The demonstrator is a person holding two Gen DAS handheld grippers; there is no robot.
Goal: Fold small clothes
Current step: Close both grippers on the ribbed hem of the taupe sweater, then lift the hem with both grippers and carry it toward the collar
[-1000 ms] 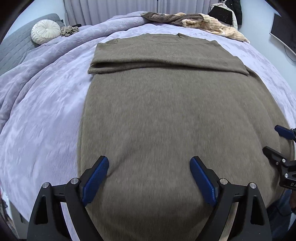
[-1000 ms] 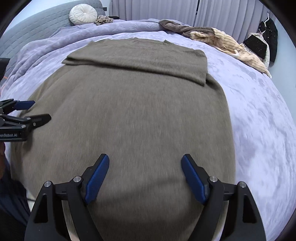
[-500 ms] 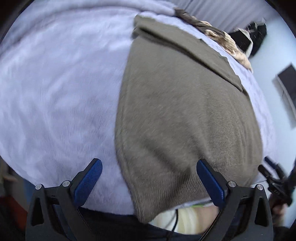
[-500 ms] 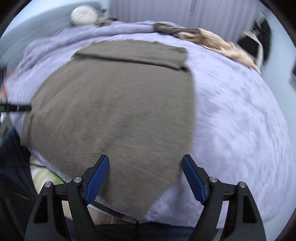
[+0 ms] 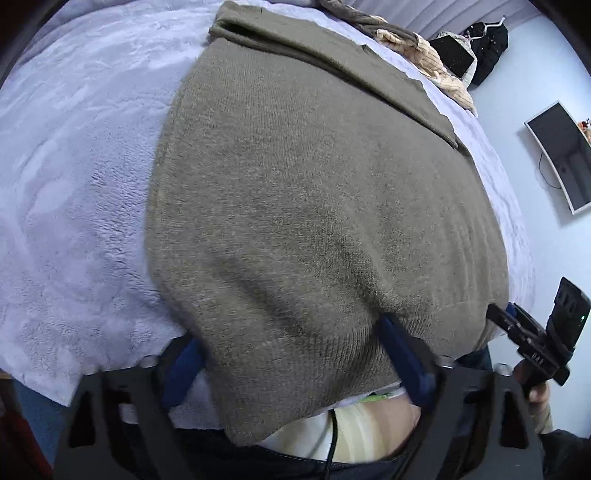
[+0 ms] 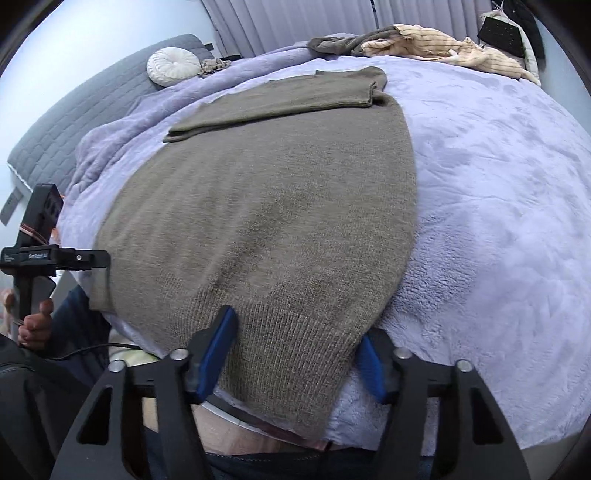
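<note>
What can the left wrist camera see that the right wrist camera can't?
Only the left wrist view shows the screen on the wall. Only the right wrist view shows the round pillow and the grey headboard. Both show the sweater on the purple blanket, the clothes pile at the far edge, and both grippers: the left gripper and right gripper each straddle a near corner of the sweater's hem, jaws just closing on it.

I see a bed under a fluffy lavender blanket [image 6: 498, 192], a grey quilted headboard [image 6: 92, 110], pale pleated curtains [image 6: 295, 22], and a wall-mounted curved monitor [image 5: 565, 155].
</note>
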